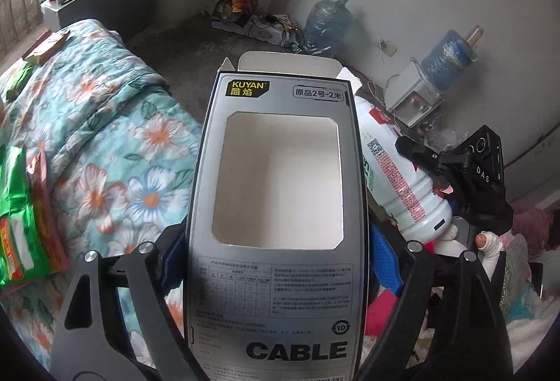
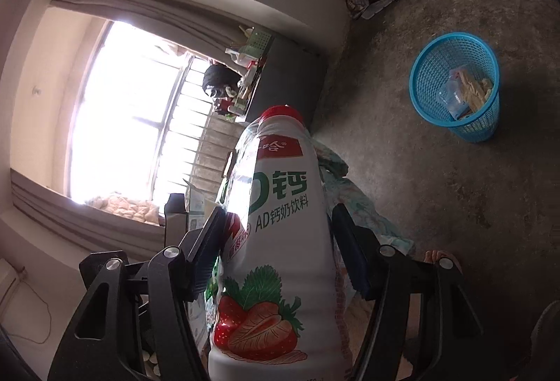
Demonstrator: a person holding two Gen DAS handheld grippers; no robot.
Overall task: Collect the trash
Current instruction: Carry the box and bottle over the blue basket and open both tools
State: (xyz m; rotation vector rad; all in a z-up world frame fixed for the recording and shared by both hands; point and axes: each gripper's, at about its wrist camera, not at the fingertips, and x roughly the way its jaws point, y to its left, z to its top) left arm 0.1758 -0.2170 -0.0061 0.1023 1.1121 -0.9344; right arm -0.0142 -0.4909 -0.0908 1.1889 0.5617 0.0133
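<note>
Left wrist: left tool [image 1: 276, 262] clamps flat windowed cardboard box [image 1: 276, 293]; right tool [image 2: 276, 251] grips glossy plastic bottle [image 2: 280, 258].

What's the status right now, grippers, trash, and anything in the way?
Left gripper shut on empty cable box. Right gripper shut on milk drink bottle. Blue basket on floor, path looks open.

Sitting clamped btwn left gripper [image 1: 276, 262] pads: empty grey cable box [image 1: 276, 206], top flap open. Riding in right gripper [image 2: 276, 251]: white strawberry-milk bottle [image 2: 280, 241], red cap fwd. Standing on floor w/ wrappers inside: blue mesh basket [image 2: 434, 66].
</note>
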